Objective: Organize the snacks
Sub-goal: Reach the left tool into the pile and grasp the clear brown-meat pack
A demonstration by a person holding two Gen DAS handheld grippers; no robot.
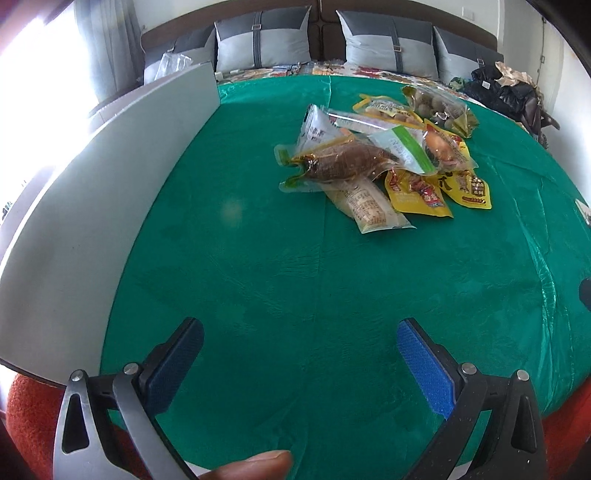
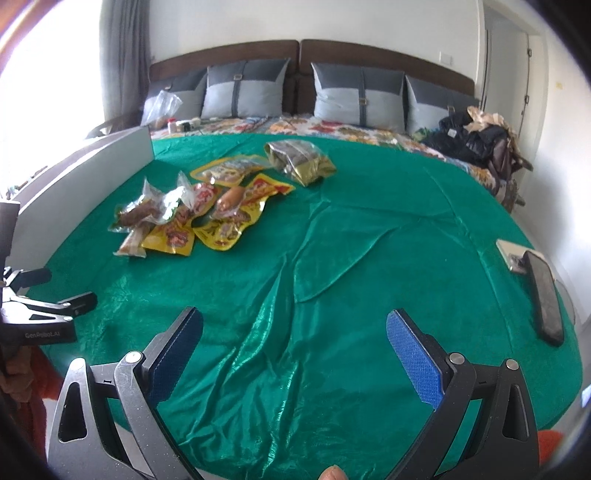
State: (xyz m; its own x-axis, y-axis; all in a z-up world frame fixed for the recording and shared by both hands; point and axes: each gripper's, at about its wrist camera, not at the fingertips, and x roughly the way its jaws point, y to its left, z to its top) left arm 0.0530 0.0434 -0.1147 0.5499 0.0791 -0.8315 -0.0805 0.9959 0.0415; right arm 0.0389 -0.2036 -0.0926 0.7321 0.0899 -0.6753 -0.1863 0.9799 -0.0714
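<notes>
Bed, green cloth [image 2: 332, 258] | snack pile [image 1: 380, 158] untouched | left gripper [image 1: 301, 365], right gripper [image 2: 295, 354] jaws spread, empty | you should pinch one top packet's edge.

A wide bed fills the room, spread with a shiny, wrinkled green satin cloth [image 2: 369, 258] over a colourful floral quilt [image 2: 332, 131] that shows along the far edge. Behind it stands a dark brown padded headboard [image 2: 240, 50] in two panels against a plain white wall [image 2: 332, 22]. Four grey two-tone cushions with buckled straps [image 2: 245, 88] lean in a row against it. At far left a grey curtain [image 2: 123, 55] hangs beside a window [image 2: 48, 74] blazing with daylight. A flat white board [image 1: 110, 184] runs along the bed's left side. At far right, dark clothing [image 2: 476, 142] lies heaped.
</notes>
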